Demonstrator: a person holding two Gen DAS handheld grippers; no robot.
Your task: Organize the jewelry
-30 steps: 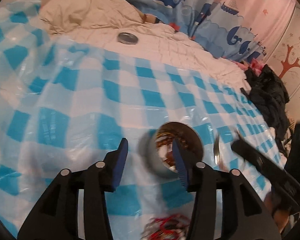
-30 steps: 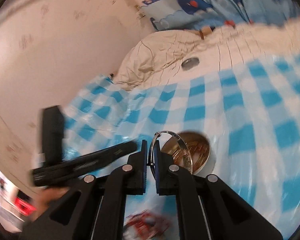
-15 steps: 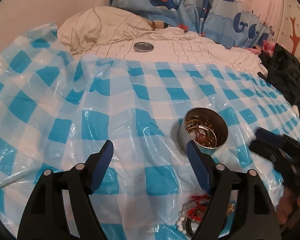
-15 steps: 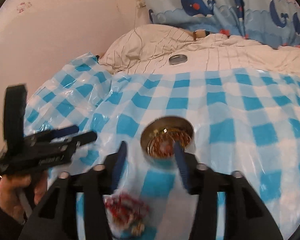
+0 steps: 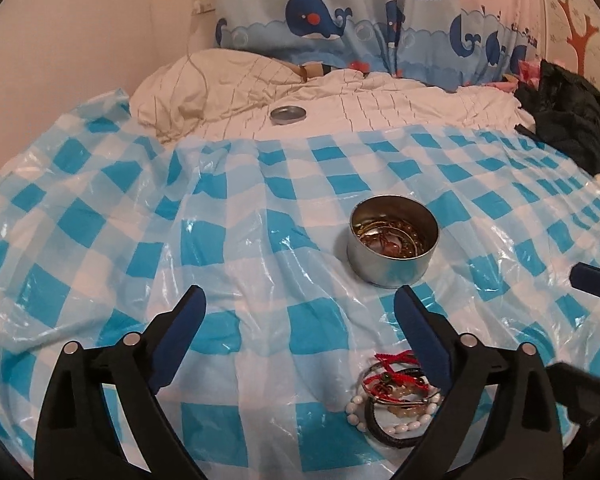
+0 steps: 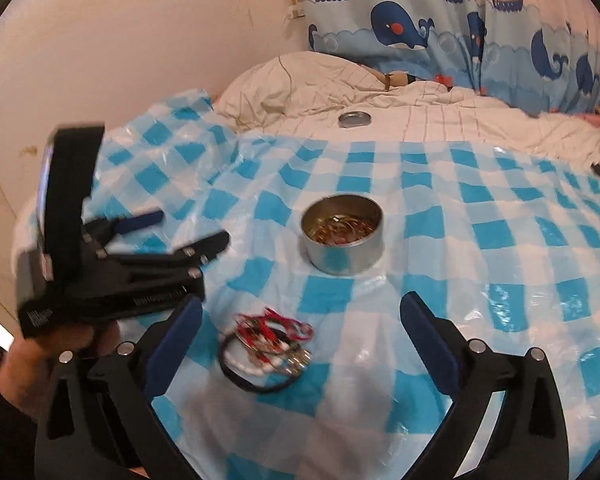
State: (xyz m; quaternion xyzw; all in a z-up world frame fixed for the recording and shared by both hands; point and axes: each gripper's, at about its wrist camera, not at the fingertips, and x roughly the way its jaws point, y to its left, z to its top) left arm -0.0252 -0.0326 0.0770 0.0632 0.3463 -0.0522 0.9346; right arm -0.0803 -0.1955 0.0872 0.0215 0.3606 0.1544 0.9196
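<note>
A round metal tin [image 5: 393,250] holding gold and brown bracelets stands on the blue-and-white checked plastic sheet [image 5: 228,208]; it also shows in the right wrist view [image 6: 342,240]. A pile of loose jewelry [image 5: 392,394], with red cords, white beads and a black band, lies nearer than the tin, and shows in the right wrist view [image 6: 268,346]. My left gripper [image 5: 300,334] is open and empty, pulled back, with the pile by its right finger. My right gripper [image 6: 300,330] is open and empty, above the pile. The left gripper [image 6: 188,236] shows at the left there.
The tin's metal lid [image 5: 288,114] lies on the white quilt [image 5: 380,112] at the back. A pillow [image 5: 204,80] and whale-print curtain [image 5: 380,28] are behind. Dark clothing [image 5: 568,120] is piled at the right. A wall [image 6: 120,40] runs along the left.
The right gripper, shut on a silver bangle over the tin a second ago, has opened and drawn back empty. The left gripper has pulled back from the tin and opened wider.
</note>
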